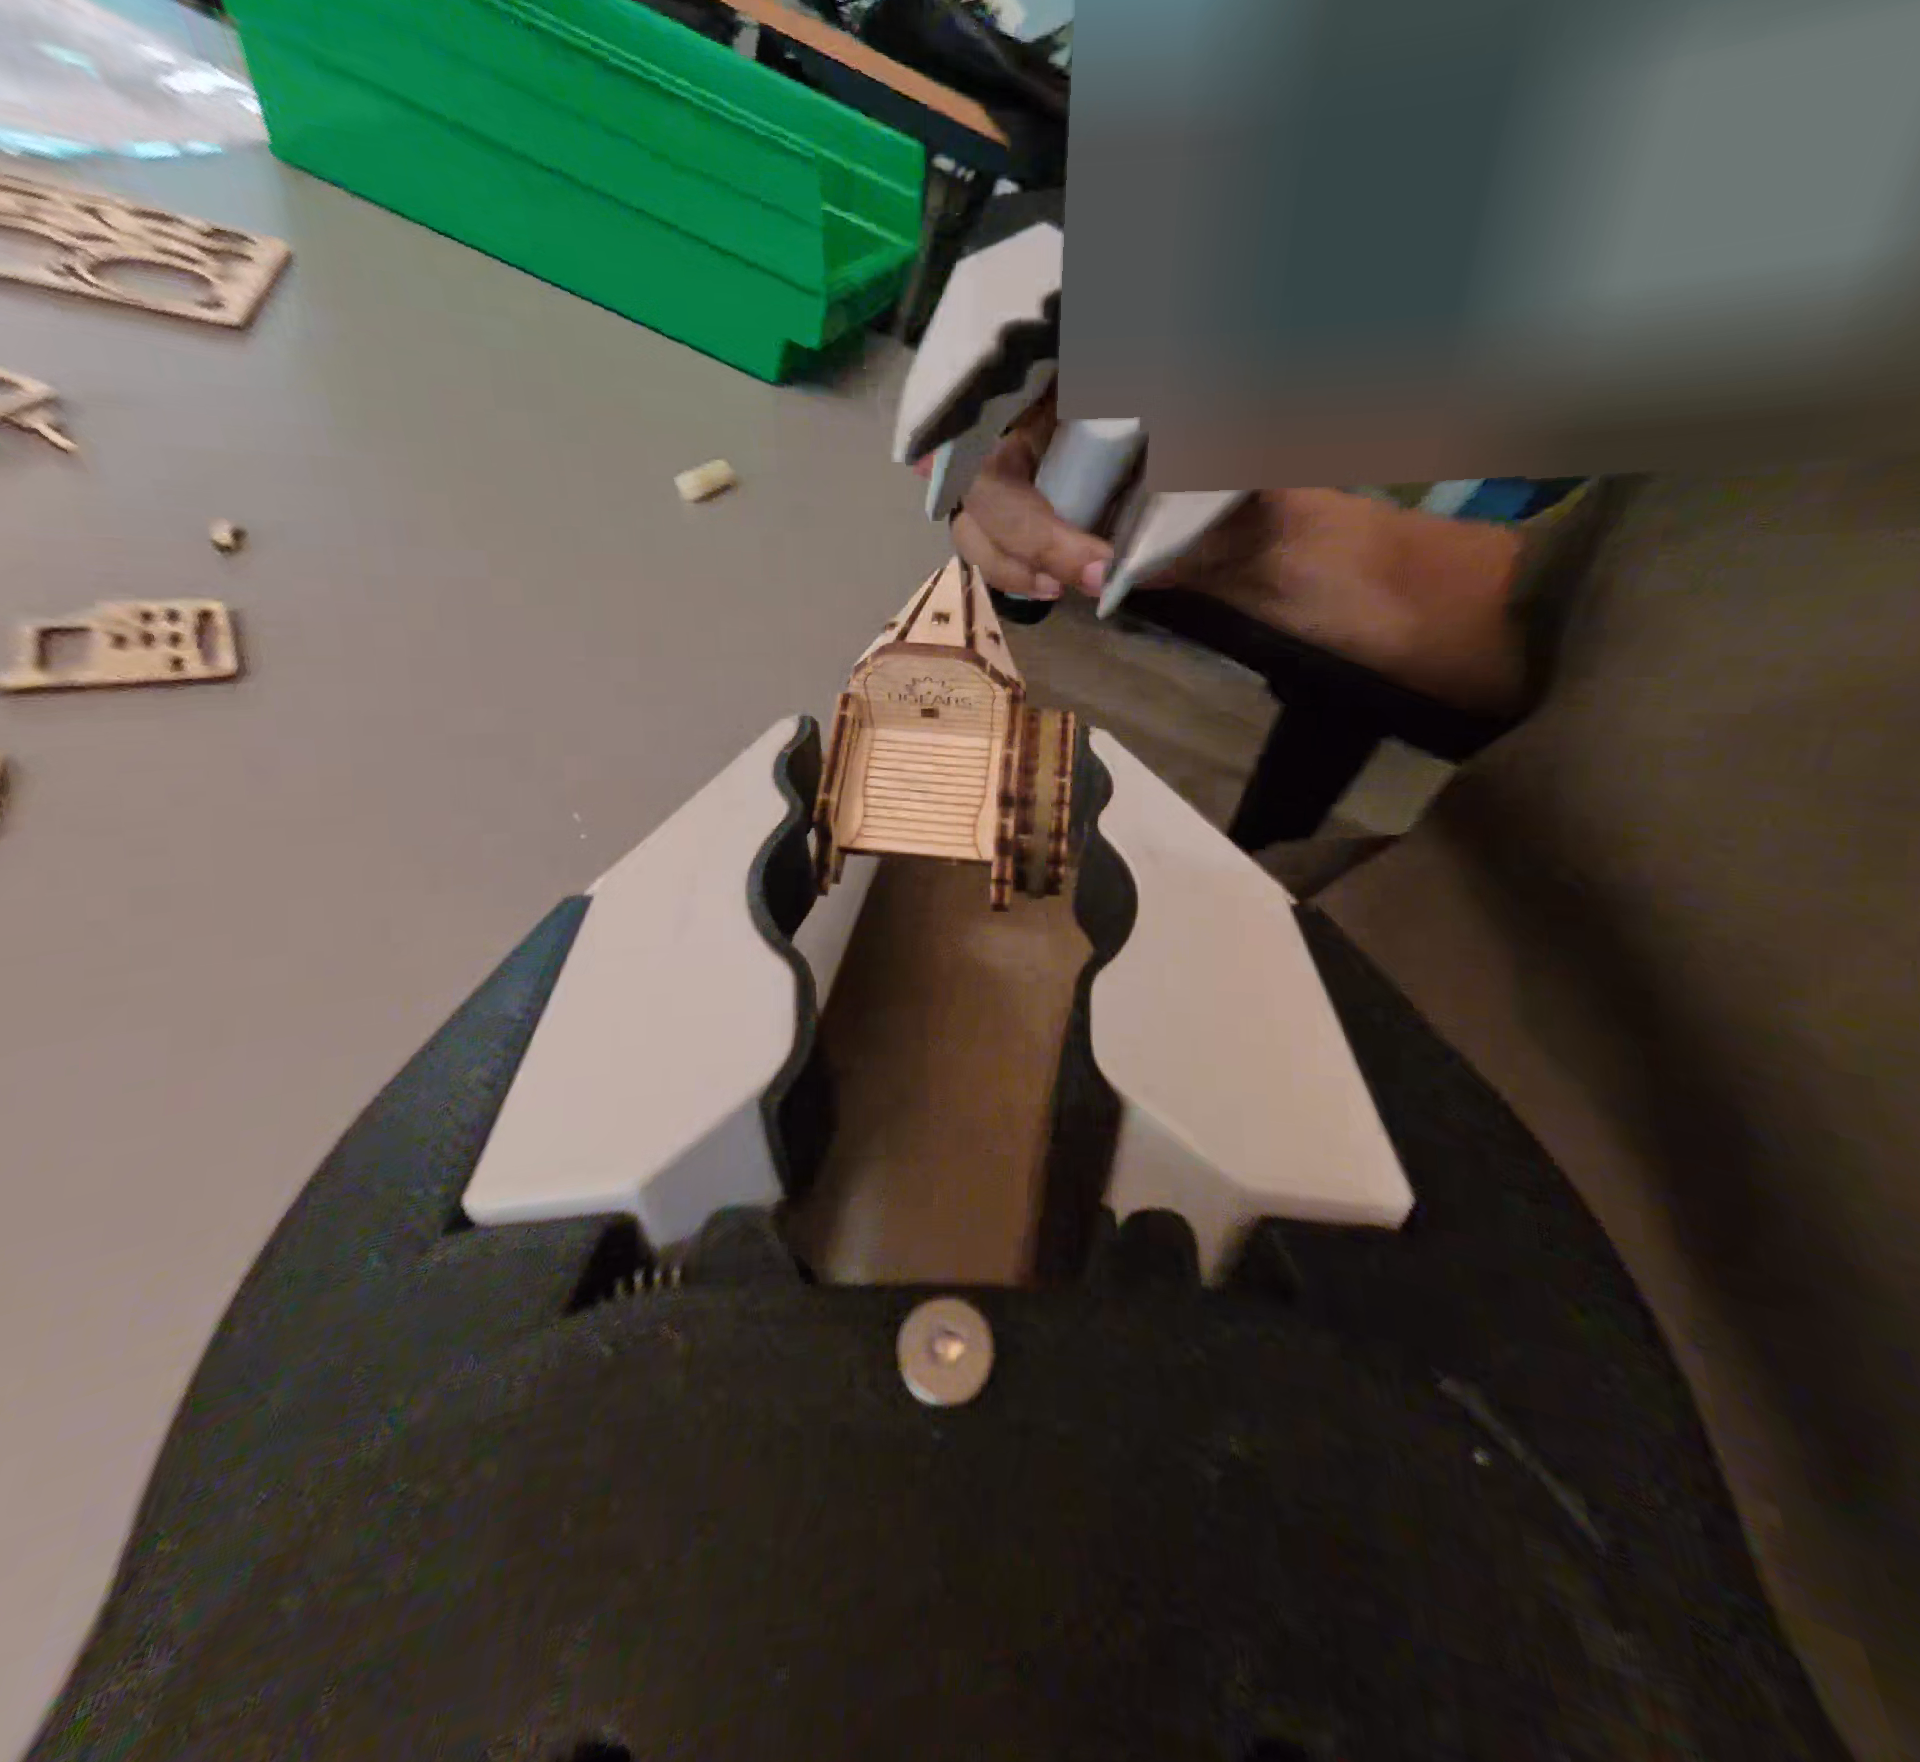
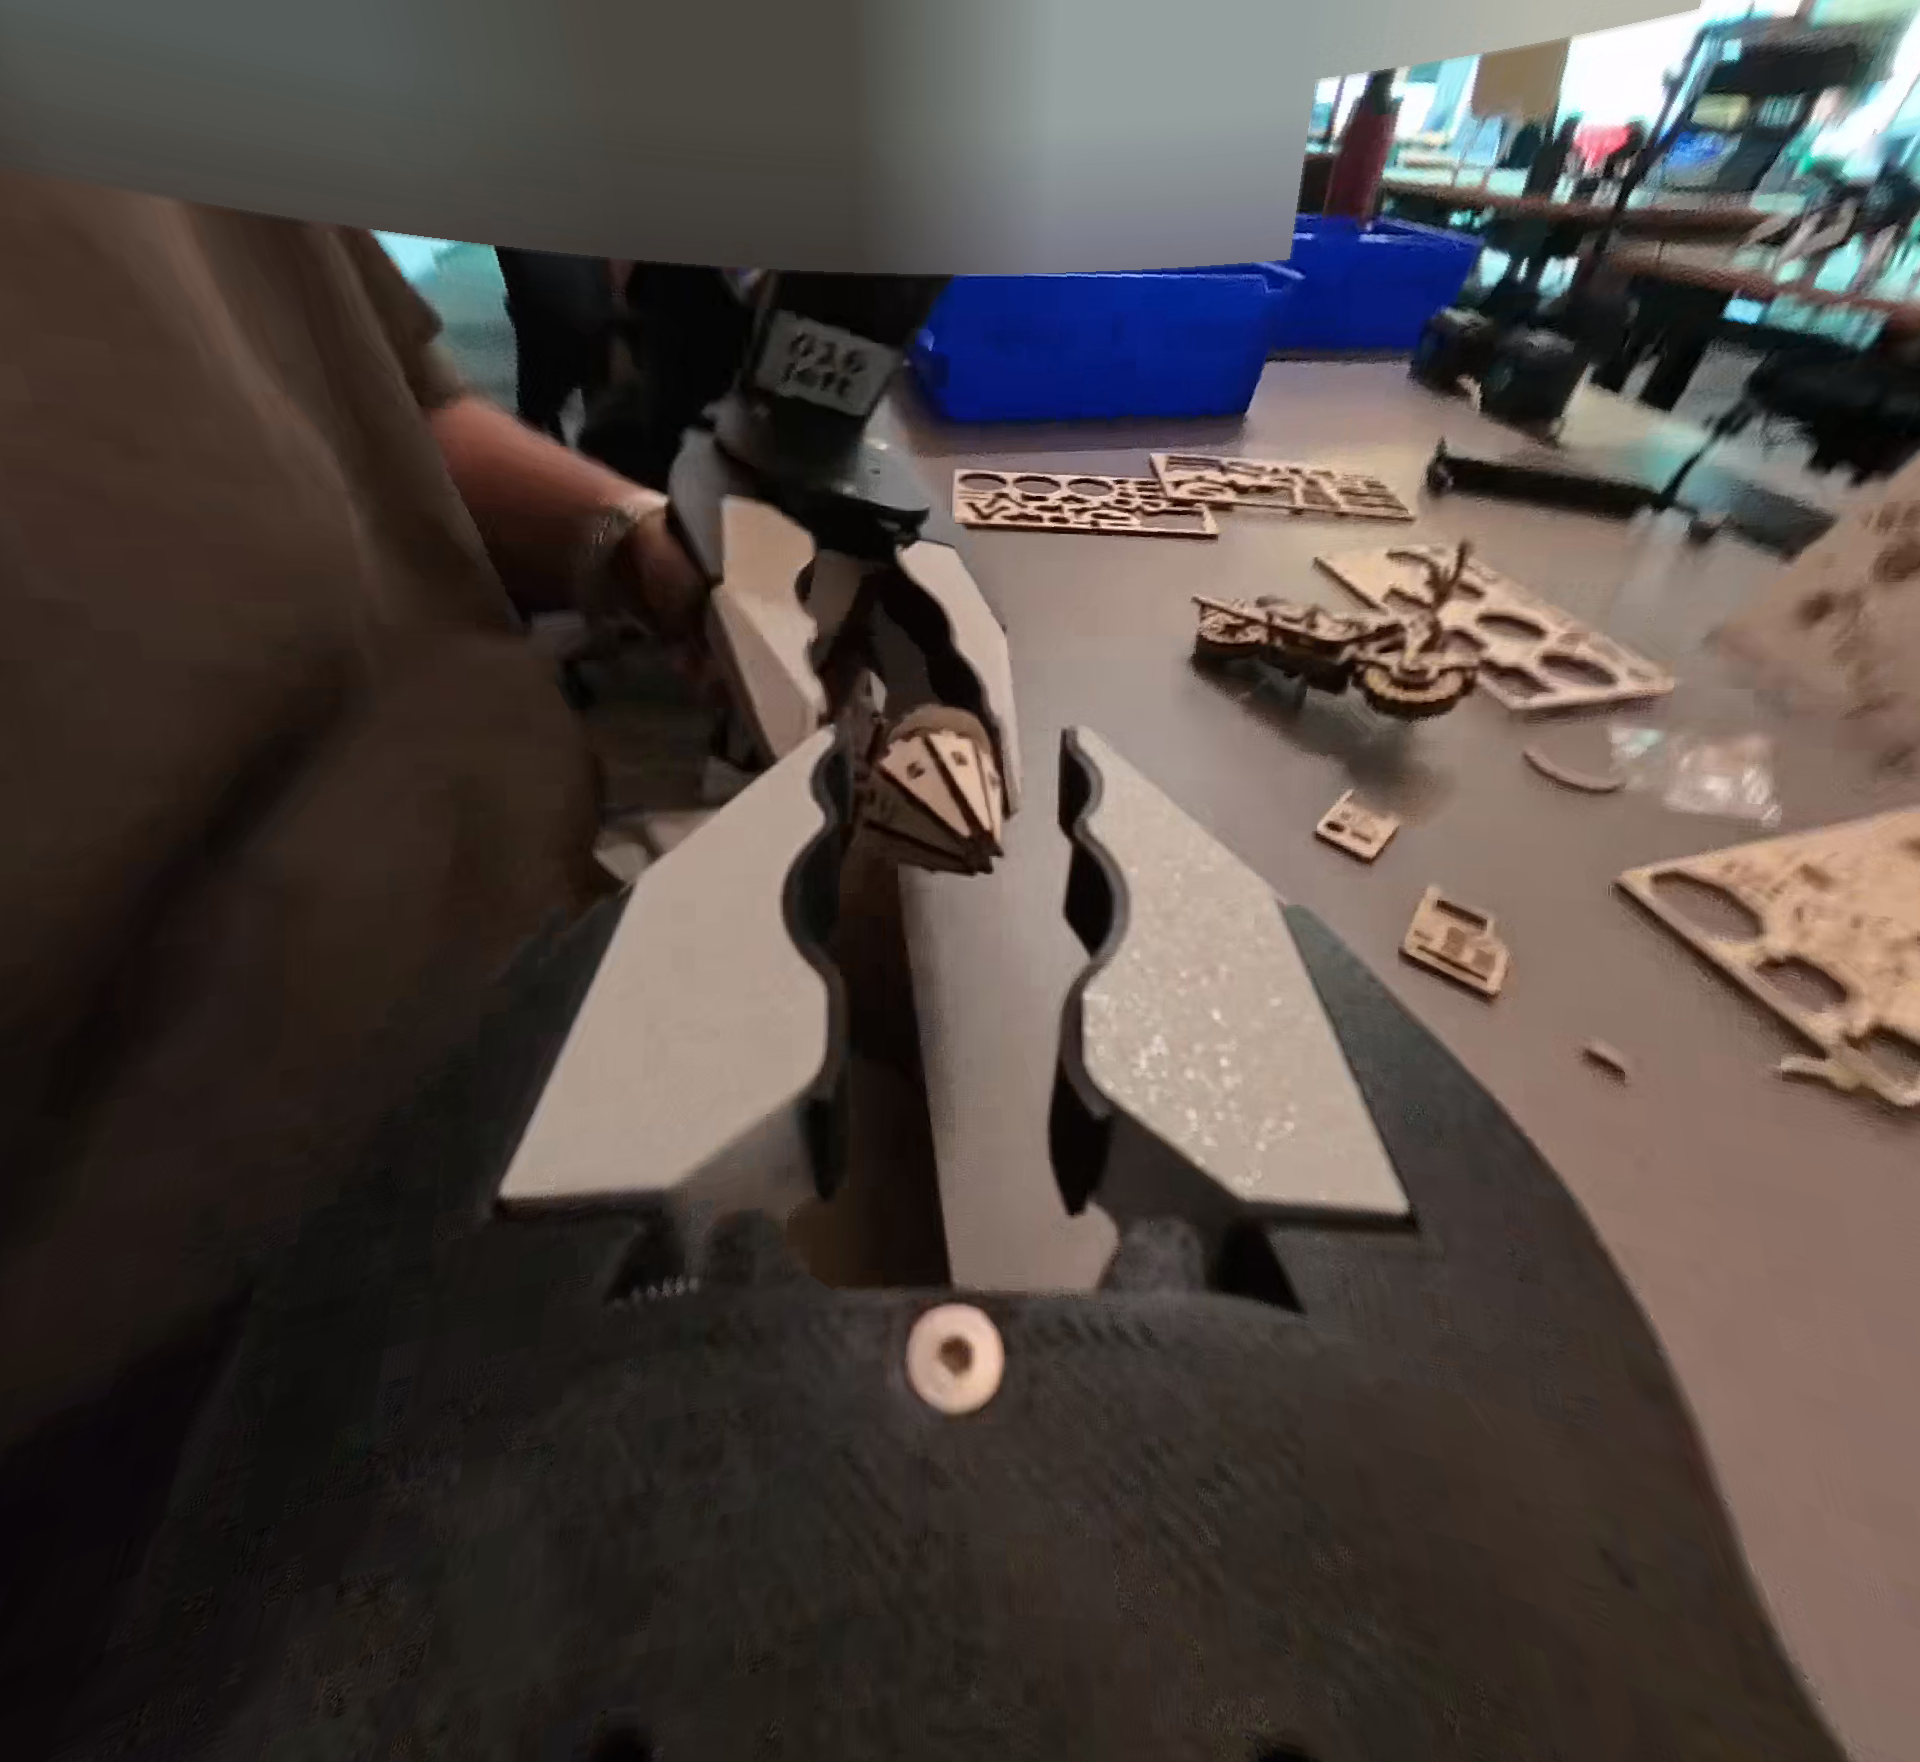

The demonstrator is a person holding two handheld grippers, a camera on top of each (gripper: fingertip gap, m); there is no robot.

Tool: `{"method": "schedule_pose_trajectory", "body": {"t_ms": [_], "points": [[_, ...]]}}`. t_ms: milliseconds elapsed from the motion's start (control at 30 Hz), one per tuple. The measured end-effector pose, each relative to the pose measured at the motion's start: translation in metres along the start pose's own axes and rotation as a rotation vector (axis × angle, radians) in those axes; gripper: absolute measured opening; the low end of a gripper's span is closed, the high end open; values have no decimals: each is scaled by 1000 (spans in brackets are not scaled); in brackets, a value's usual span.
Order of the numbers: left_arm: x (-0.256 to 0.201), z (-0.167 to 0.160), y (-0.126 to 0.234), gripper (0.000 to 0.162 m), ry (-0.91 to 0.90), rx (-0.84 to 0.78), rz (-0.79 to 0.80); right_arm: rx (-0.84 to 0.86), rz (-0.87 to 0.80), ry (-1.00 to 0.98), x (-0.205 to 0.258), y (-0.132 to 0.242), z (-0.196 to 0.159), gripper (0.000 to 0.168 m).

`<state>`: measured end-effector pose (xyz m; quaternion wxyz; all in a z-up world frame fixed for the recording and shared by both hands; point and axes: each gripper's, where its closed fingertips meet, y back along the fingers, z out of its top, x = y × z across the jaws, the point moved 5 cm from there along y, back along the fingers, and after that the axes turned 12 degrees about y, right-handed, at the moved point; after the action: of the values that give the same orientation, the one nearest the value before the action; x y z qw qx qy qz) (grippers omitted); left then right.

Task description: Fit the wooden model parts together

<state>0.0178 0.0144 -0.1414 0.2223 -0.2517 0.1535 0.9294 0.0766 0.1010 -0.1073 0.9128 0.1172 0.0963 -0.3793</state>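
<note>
My left gripper [image 1: 945,748] is shut on a small wooden sidecar-like model part [image 1: 928,793], held by its sides above the table edge, pointed nose facing away. In the right wrist view this part [image 2: 935,793] shows nose-first in the left gripper [image 2: 914,746]. My right gripper [image 2: 951,746] is open and empty; the part's nose sits just beyond its fingertips, close to the left one. The right gripper [image 1: 1023,559] also shows in the left wrist view, open, just past the part. A wooden motorcycle model [image 2: 1320,652] stands on the table to the right.
Punched-out wooden sheets [image 2: 1081,502] [image 2: 1808,943] [image 1: 125,258] and small loose pieces [image 2: 1455,943] [image 1: 125,647] lie on the grey table [image 1: 468,569]. A green bin [image 1: 540,133] stands at the far left, blue bins [image 2: 1101,341] at the back. A person's torso is close by. About 4 centimetres separates my left fingertips from my right.
</note>
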Motion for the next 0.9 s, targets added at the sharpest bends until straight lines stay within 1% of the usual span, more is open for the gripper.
{"method": "schedule_pose_trajectory", "body": {"t_ms": [67,167,233,267,333,633,767,900], "points": [[-1,-1,1,44,43,19,-45,29,17,84,10,-4,-2,38],[-6,-3,0,45,69,36,-95,87,45,115,16,-10,-9,37],[-7,-2,0,44,80,29,-107,101,55,123,17,-11,-11,31],[-7,-1,1,45,87,25,-115,98,52,129,17,-10,-10,27],[-7,0,2,44,102,18,-130,92,49,129,17,-10,-8,25],[-13,0,3,44,55,16,-161,61,78,119,20,-8,-4,25],[-15,1,4,44,65,7,-186,54,87,115,21,-8,-1,24],[-13,1,4,44,63,13,-176,58,77,103,20,-9,-2,25]]}}
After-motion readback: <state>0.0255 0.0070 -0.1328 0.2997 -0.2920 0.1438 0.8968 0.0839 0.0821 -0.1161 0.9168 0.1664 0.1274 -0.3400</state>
